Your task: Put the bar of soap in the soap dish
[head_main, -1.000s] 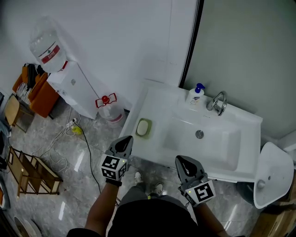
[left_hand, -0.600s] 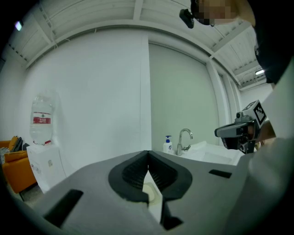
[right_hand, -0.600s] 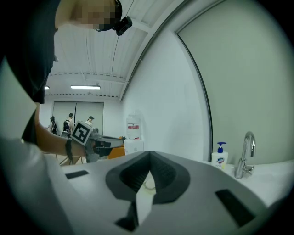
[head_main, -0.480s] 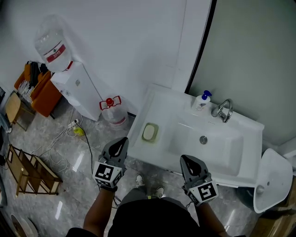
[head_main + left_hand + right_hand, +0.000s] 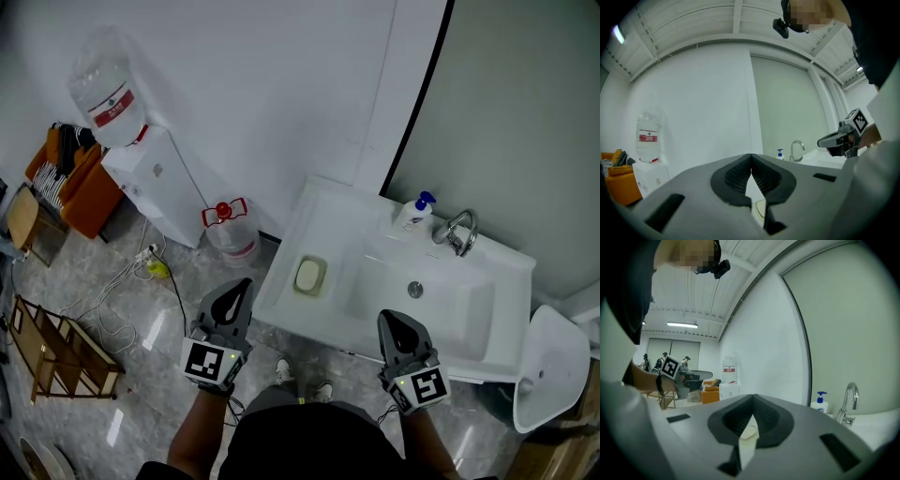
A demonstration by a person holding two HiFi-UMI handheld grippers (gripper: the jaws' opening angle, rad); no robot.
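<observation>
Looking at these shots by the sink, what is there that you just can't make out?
- Head view: the pale block in the green soap dish is too small to confirm as soap.
- Left gripper view: the shut left gripper hides all but a sliver of that dish.
- Head view: the print on the white pump bottle is too small to read.

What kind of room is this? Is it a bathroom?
Probably a washing corner in a workroom, not a home bathroom: a white sink with a faucet and soap pump bottle, near a water dispenser.
</observation>
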